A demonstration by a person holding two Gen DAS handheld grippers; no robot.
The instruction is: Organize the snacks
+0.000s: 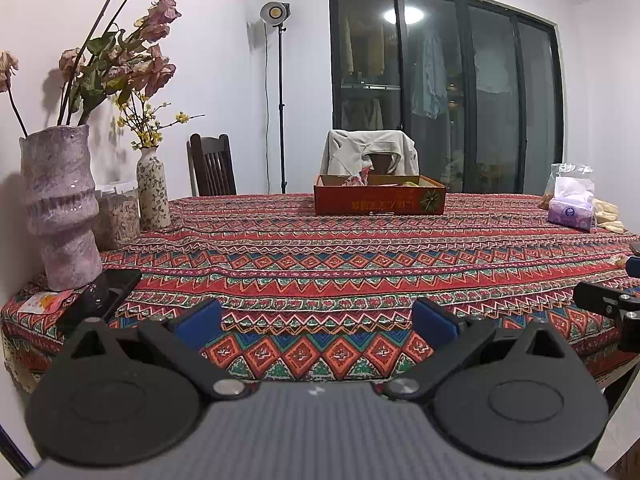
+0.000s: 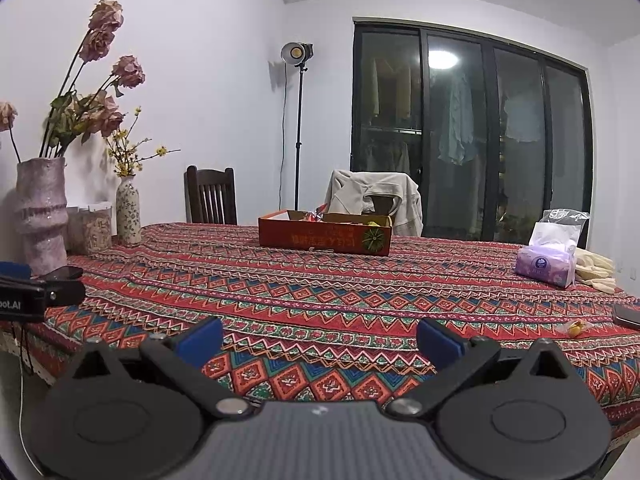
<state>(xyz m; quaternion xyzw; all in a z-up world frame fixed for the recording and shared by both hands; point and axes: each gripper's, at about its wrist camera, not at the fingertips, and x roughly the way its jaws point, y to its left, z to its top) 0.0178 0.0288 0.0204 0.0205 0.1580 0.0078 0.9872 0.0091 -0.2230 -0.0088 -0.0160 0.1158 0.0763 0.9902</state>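
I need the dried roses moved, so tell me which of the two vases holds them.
The tall, lumpy mauve vase at the table's left edge. The slim floral-patterned vase behind it holds only small yellow blossoms.

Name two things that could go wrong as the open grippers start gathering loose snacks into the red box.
The left gripper could knock the tall pink vase when reaching the snack packet at its base. The small wrapped snack lies near the table edge; the right gripper might nudge it off. The red box sits far across.
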